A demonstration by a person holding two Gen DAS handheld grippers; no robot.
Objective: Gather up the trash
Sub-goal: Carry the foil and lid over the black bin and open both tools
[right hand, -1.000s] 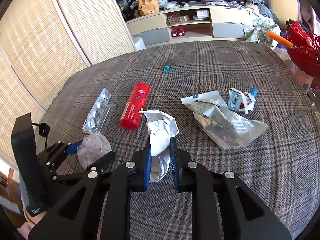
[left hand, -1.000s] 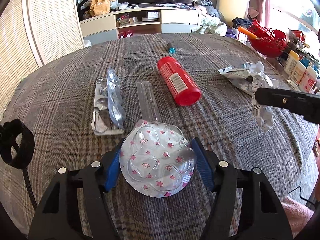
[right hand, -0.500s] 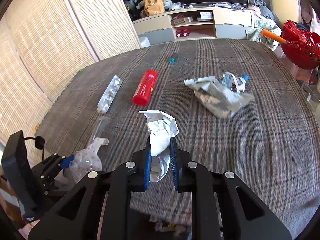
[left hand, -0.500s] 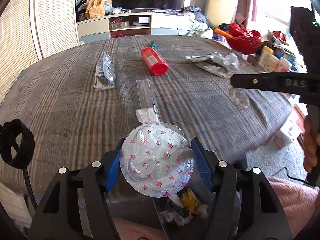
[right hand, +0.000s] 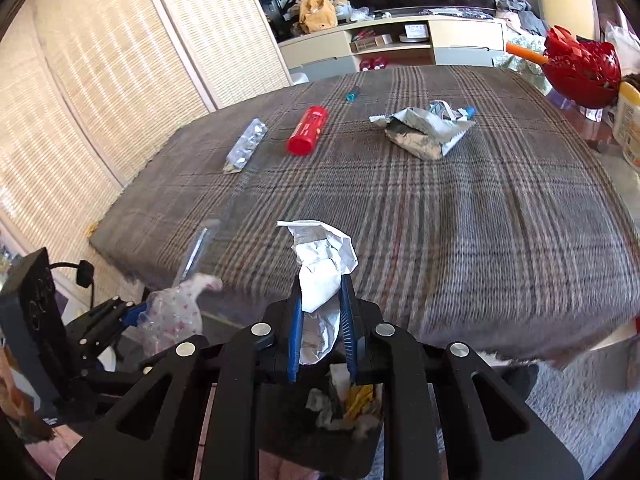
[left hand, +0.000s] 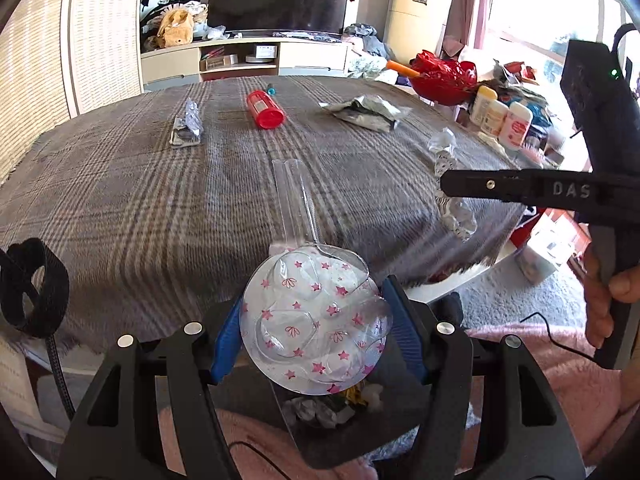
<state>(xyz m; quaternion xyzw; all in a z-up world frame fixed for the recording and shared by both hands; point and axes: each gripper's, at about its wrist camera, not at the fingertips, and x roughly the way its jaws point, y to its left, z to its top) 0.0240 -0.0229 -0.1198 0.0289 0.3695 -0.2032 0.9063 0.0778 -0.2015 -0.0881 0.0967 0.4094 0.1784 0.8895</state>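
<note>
Room: plaid table (right hand: 440,208), bin (right hand: 340,408) below its near edge.
Left gripper (left hand: 316,338): pinching star tray (left hand: 312,320) over bin.
Right gripper (right hand: 322,320): clamped on wrapper (right hand: 320,272) above bin.
Tip: centre both over bin, then spread fingers fully.

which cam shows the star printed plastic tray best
The left wrist view: the star-printed plastic tray fills the centre, clamped between the left gripper pads, its moulded pockets and pink stars clear. The right wrist view catches it only small and blurred at the lower left edge.
</note>
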